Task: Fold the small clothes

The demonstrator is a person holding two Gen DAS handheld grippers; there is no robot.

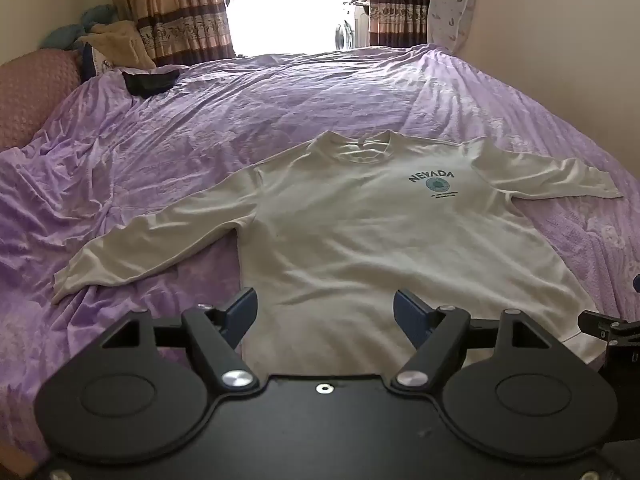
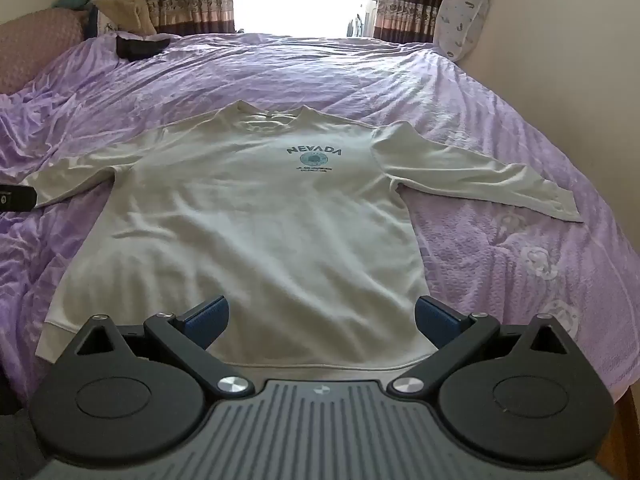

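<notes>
A cream long-sleeved shirt (image 2: 256,216) with a teal "NEVADA" print (image 2: 315,151) lies face up and spread flat on a purple bedspread (image 2: 500,92). Its long axis runs away from the viewer: hem (image 2: 320,364) nearest, collar (image 2: 272,114) farthest, sleeves stretched out to left and right. Both hand-held grippers hang just above the near hem, tilted downward and pointing along the shirt toward the collar. The left gripper (image 1: 325,310) sits over the hem's left part, near the left side edge; the right gripper (image 2: 322,314) sits over the right part, its right finger (image 2: 434,316) close to the shirt's right side edge. Each has its jaws spread wide apart, with nothing between them. Neither touches the cloth, and each is about equally close to its own hem corner.
</notes>
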